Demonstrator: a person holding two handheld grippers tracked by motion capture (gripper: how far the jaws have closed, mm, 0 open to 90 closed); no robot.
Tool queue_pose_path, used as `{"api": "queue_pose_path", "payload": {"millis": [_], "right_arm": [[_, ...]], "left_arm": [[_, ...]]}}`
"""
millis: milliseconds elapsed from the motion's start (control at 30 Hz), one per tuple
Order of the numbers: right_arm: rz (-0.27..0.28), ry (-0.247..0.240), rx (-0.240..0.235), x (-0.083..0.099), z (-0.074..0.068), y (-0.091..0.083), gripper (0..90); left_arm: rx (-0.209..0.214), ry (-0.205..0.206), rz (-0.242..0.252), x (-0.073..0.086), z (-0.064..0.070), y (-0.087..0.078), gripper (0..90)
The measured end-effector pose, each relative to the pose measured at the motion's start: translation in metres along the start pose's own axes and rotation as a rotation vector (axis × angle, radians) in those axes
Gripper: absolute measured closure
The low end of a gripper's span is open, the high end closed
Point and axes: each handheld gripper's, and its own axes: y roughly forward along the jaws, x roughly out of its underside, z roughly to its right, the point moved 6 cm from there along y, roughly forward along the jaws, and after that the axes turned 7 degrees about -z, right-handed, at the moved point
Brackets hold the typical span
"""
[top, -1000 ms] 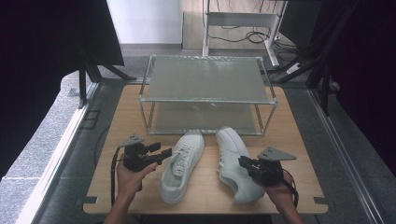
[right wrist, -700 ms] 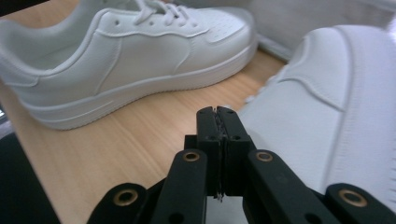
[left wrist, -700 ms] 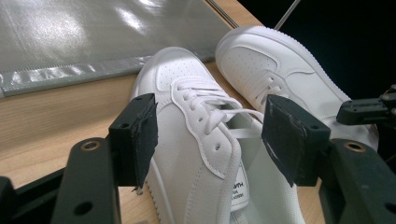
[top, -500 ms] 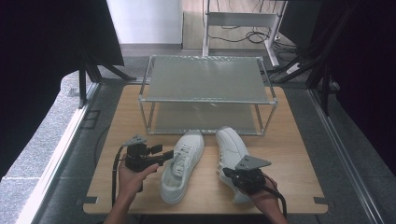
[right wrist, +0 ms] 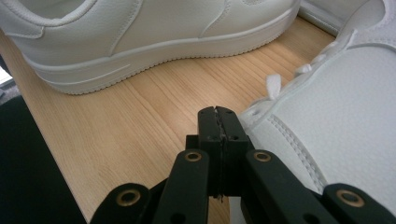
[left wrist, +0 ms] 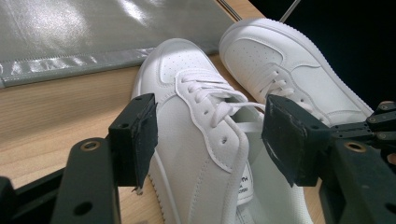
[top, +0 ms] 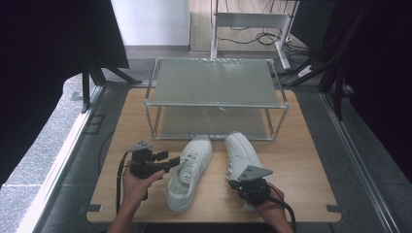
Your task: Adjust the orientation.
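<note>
Fingers on our left gripper (left wrist: 208, 140) stand wide apart, straddling the left shoe (left wrist: 201, 140) at its collar. Our right gripper (right wrist: 218, 122) is pressed together on nothing; over the last second it slid in from the table's right onto the right shoe (top: 243, 158). Both shoes sit before the rack (top: 214, 82). We judge grasping comes next.

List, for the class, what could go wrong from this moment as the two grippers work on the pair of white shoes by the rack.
1. The left gripper stands open astride the left shoe's collar; closing there might crush the soft collar or slip off it.
2. The right gripper is shut, empty, beside the right shoe; it may nudge the shoe instead of gripping.
3. Both shoes lie close to the rack, so a lifted toe might strike its frame.
</note>
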Motion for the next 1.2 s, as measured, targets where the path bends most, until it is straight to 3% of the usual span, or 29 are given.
{"api": "queue_pose_path", "payload": {"millis": [67, 133, 333, 800, 1200], "right_arm": [[-0.001, 0.0, 0.002, 0.001, 0.001, -0.001, 90.0], [0.001, 0.006, 0.001, 0.002, 0.002, -0.002, 90.0], [0.025, 0.039, 0.0, 0.005, 0.01, -0.011, 90.0], [0.101, 0.128, -0.007, 0.012, 0.034, -0.031, 90.0], [0.129, 0.146, -0.011, 0.016, 0.047, -0.042, 89.6]], "left_arm": [[0.003, -0.003, -0.003, 0.0, 0.0, 0.0, 36.2], [0.042, -0.016, 0.003, 0.0, 0.002, -0.001, 35.9], [0.018, -0.007, -0.002, 0.0, 0.001, -0.001, 35.7], [0.016, -0.02, -0.013, 0.001, -0.002, 0.001, 35.8], [0.008, -0.02, -0.023, 0.002, -0.002, 0.002, 35.8]]}}
